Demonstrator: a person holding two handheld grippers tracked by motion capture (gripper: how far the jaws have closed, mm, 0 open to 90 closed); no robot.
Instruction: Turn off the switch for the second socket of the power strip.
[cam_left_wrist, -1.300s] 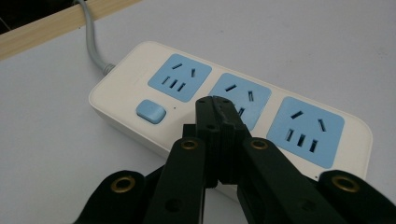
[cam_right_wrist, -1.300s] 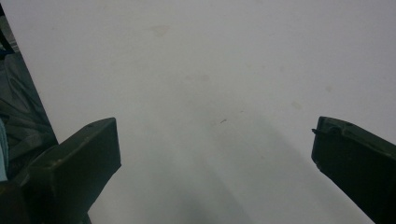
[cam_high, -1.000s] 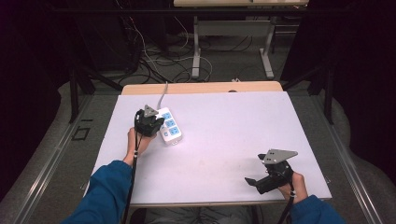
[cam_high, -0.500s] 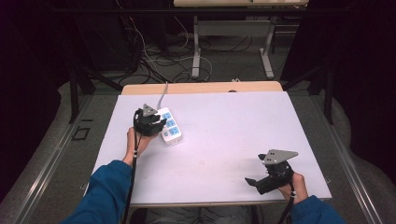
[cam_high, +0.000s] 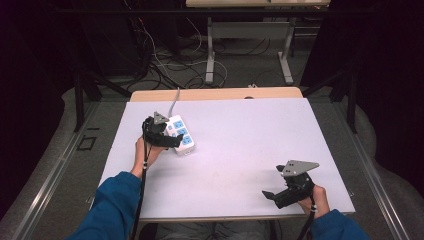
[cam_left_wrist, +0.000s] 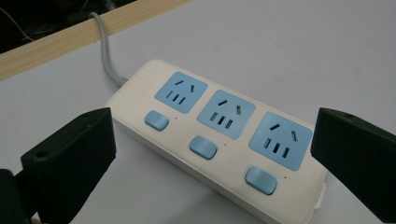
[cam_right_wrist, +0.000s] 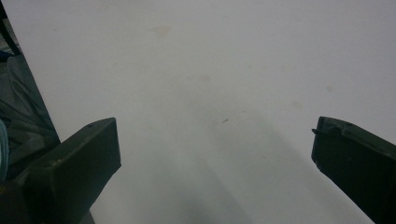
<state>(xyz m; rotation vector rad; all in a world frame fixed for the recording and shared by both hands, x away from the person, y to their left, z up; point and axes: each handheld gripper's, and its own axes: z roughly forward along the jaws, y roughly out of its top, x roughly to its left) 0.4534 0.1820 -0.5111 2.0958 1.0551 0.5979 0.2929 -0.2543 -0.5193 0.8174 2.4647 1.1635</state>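
Approaching the power strip (cam_left_wrist: 219, 140) with the left gripper (cam_left_wrist: 212, 154), jaws apart.
Strip lies between and just beyond the jaws; rigid, light, smooth plastic, likely best clamped across its long sides. Right gripper (cam_high: 280, 192) idles, jaws apart.

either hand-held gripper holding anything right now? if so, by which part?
Nothing is held. The left hand-held gripper is open, its jaws apart over the power strip, not closed on it. The right hand-held gripper is open above the bare white table.
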